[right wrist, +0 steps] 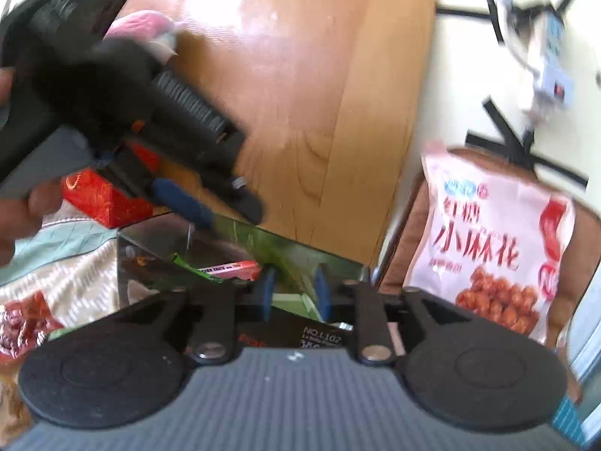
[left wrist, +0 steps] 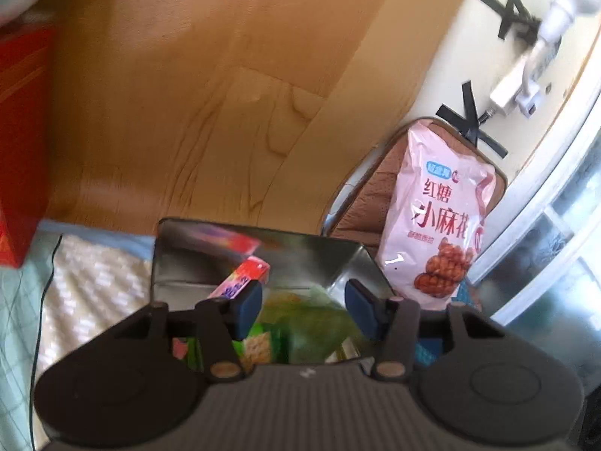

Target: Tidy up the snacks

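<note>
Left wrist view: left gripper [left wrist: 304,310] is seen parted and empty; pink snack bag [left wrist: 443,221], judged light and crinkly, is best pinched at its top seam.

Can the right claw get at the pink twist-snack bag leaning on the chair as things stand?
Probably yes. The right claw is open with nothing between its pads, and the pink bag stands upright to its right, beside the metal tin, with no object between them. The left claw is off on the other side.

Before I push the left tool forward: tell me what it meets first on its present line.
Probably the green snack packets lying in the metal tin, right under the left tool; its jaws are apart with nothing gripped. Blur leaves depth uncertain.
</note>
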`<state>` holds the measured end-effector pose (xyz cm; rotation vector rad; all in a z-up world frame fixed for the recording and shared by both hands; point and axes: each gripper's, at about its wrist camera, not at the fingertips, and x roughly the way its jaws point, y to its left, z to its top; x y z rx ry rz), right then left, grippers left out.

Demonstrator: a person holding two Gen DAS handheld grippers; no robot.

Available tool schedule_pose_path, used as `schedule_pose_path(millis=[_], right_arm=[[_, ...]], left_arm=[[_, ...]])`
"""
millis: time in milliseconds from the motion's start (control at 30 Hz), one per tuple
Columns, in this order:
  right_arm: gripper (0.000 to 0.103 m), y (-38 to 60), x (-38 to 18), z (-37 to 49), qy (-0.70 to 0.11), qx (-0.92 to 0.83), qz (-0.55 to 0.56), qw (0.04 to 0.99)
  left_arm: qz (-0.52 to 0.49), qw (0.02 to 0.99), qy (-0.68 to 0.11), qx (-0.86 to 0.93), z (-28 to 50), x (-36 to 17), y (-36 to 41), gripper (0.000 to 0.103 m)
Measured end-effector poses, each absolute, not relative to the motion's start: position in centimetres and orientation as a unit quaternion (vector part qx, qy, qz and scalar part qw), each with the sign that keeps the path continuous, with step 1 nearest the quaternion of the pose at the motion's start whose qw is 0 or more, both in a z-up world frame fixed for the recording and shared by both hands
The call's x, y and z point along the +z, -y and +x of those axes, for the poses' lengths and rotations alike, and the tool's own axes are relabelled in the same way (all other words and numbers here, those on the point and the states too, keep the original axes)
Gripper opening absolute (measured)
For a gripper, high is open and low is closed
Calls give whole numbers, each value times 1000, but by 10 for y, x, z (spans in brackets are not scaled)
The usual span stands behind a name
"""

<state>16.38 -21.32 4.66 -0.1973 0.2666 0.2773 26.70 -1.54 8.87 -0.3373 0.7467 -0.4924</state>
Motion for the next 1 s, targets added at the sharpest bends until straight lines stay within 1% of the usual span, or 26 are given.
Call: schedule_pose_path(millis=[33, 100, 167, 267, 367, 433, 500, 600, 667, 733, 767, 833, 867, 1000], right_arm=[[30, 215, 47, 157, -128, 146, -89, 977], [37, 214, 44, 140, -123, 153, -88, 976], [38, 212, 40, 122, -131, 172, -81, 973], [43, 209, 31, 98, -158, 206, -58, 964], [43, 201, 20, 71, -191, 240, -39, 951], [46, 197, 15, 58, -214, 259, -21, 942], [57, 195, 11, 48, -234, 276, 1, 932], [57, 189, 8, 33, -249, 282, 5, 926], [57, 185, 6, 27, -258, 276, 0, 926], [58, 183, 2, 27, -273, 268, -8, 924], [57, 181, -1, 26, -277, 258, -22, 925], [55, 181, -3, 23, -283, 254, -39, 924], [53, 183, -3, 21, -284, 256, -41, 923], [54, 194, -5, 12, -285, 253, -42, 924]], left_arm=[[-169, 886, -356, -245, 261, 88, 7, 50], [-172, 891, -346, -239, 244, 86, -13, 50], [-181, 894, -339, -232, 225, 82, -34, 50], [-206, 889, -343, -222, 192, 68, -64, 50], [-221, 879, -355, -226, 163, 53, -78, 51], [-223, 869, -371, -240, 147, 43, -77, 51], [-217, 858, -385, -260, 135, 34, -70, 51], [-185, 855, -398, -276, 124, 26, -50, 55], [-170, 853, -410, -275, 124, 20, -39, 55], [-160, 846, -429, -273, 125, 12, -30, 48], [-157, 842, -437, -274, 123, 7, -25, 46], [-143, 849, -429, -271, 112, 8, -20, 42], [-140, 848, -432, -273, 107, 8, -19, 42], [-162, 836, -440, -285, 91, 6, -21, 42]])
